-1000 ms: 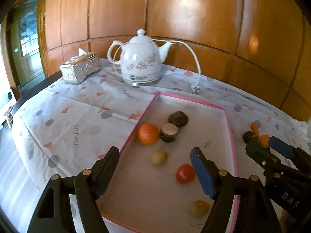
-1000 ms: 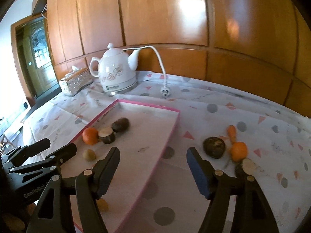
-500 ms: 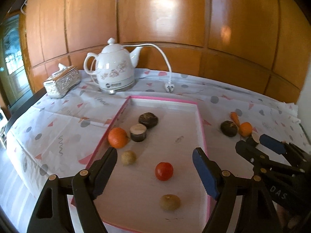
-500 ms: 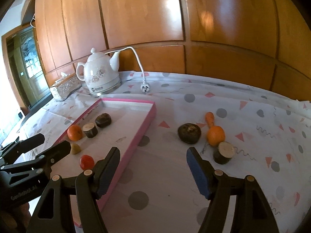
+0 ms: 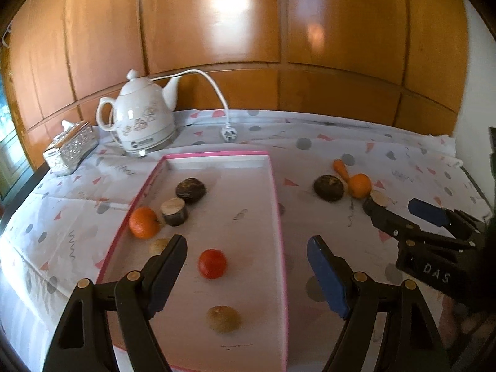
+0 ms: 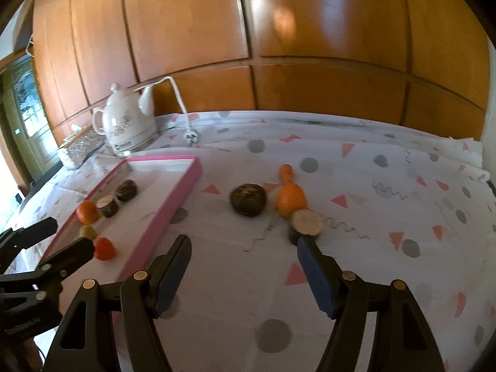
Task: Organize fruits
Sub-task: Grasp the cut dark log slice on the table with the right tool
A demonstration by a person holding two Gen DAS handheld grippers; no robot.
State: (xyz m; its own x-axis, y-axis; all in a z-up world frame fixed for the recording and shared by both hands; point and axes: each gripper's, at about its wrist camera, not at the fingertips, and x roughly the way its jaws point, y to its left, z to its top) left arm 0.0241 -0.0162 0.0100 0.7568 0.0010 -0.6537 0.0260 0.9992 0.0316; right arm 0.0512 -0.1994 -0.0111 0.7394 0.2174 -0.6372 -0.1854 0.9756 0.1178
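Note:
A pink-rimmed tray point(image 5: 276, 204) holds an orange point(image 5: 142, 222), a cut brown piece point(image 5: 174, 211), a dark round fruit point(image 5: 190, 190), a red fruit point(image 5: 212, 263) and two tan fruits point(image 5: 223, 318). On the cloth to its right lie a dark fruit point(image 6: 248, 200), an orange point(image 6: 290, 200), a small carrot point(image 6: 285, 173) and a cut brown piece point(image 6: 307, 223). My left gripper point(image 5: 246, 257) is open over the tray's near end. My right gripper point(image 6: 243, 254) is open and empty, just short of the loose fruits; it also shows in the left wrist view point(image 5: 400, 209).
A white electric kettle point(image 5: 142, 124) with a cord and plug point(image 5: 230, 135) stands behind the tray. A silver tissue box point(image 5: 69, 148) sits at the far left. A wooden panelled wall runs along the back. The table's edge drops off at the left.
Both views have swung to the right. The right gripper has come nearer the loose fruits on the cloth. Both grippers stay open and empty.

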